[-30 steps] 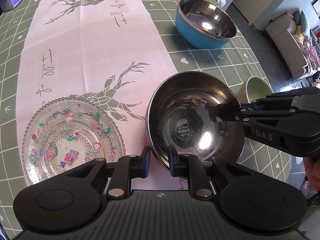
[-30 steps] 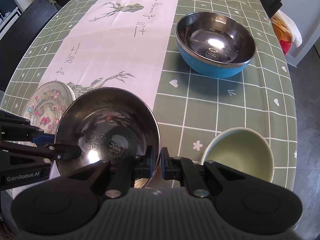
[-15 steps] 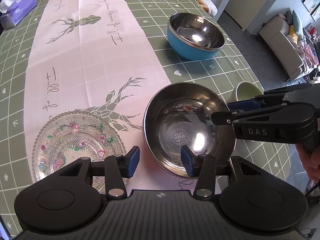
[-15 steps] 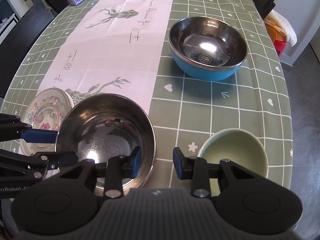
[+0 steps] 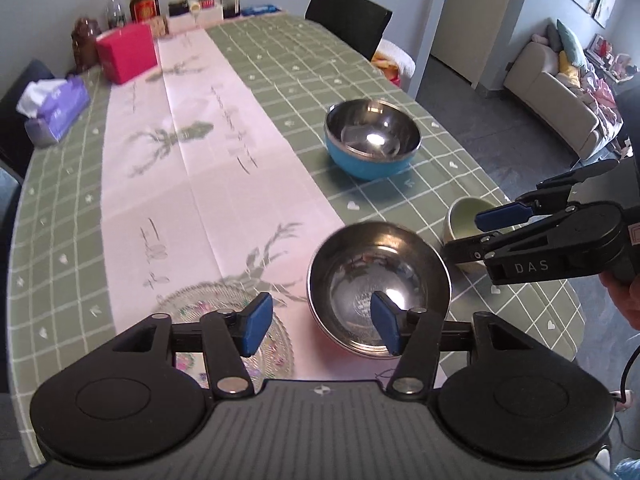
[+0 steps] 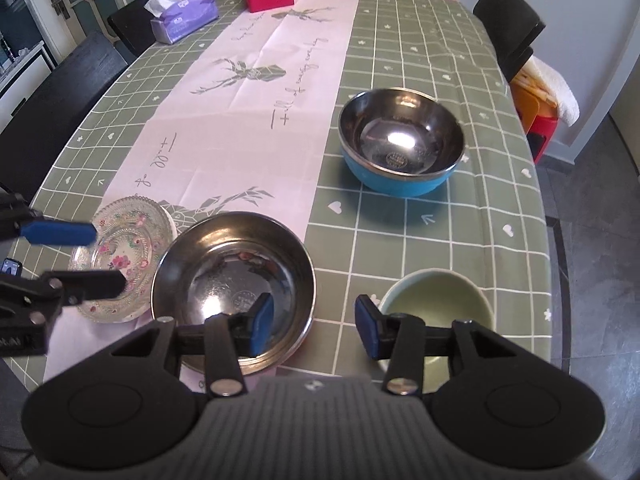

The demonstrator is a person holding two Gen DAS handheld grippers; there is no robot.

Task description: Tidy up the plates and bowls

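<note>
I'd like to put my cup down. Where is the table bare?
The pale pink runner lies bare between the purple tissue box and the patterned glass plate. Near the edge it is crowded: plate, plain steel bowl, pale green bowl, blue-sided steel bowl behind.

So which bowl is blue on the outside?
The far steel bowl, standing alone on the green checks. The near steel bowl beside the glass plate shows no blue, and the small bowl is pale green.

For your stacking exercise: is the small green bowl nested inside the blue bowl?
No, the green bowl stands alone on the tablecloth, apart from the blue bowl.
</note>
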